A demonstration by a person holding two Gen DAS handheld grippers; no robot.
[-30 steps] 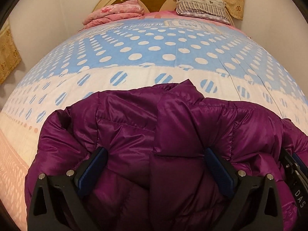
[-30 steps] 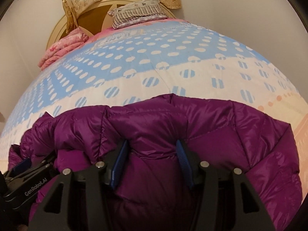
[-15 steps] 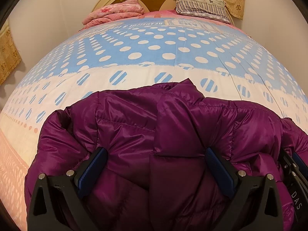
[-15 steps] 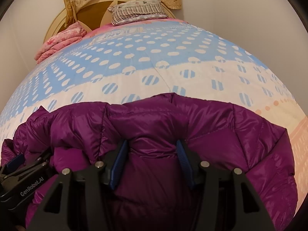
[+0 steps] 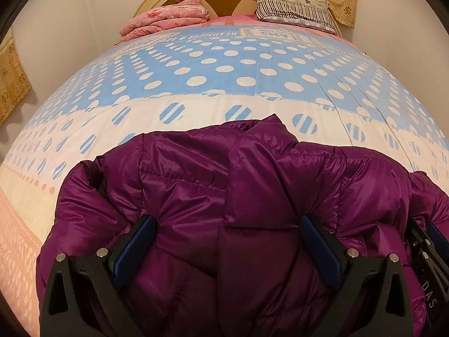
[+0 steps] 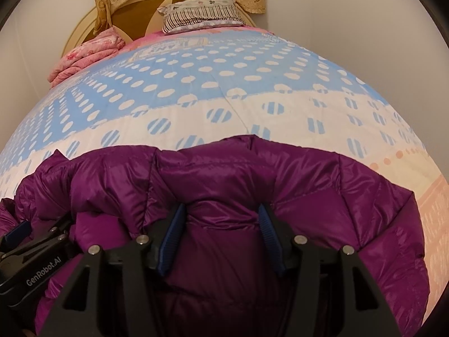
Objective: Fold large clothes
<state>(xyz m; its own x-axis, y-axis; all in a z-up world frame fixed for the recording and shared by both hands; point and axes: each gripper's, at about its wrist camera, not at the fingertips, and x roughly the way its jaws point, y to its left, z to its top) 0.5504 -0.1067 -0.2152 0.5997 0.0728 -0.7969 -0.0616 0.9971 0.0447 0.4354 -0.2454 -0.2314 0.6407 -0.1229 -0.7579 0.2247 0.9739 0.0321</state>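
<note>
A shiny purple quilted down jacket [image 5: 224,196] lies bunched on the bed's blue-and-white dotted cover [image 5: 224,78]. The left tool [image 5: 227,241] and the right tool [image 6: 221,233] each pinch a thick puffed fold of it between their blue pads.

Left gripper [image 5: 226,241] points steeply down over the purple jacket [image 5: 252,185], jaws spread wide with padded fabric bulging between the blue pads. Right gripper [image 6: 220,230] sits just beside it, likewise angled down, jaws narrower, pads pressing a jacket fold.
</note>
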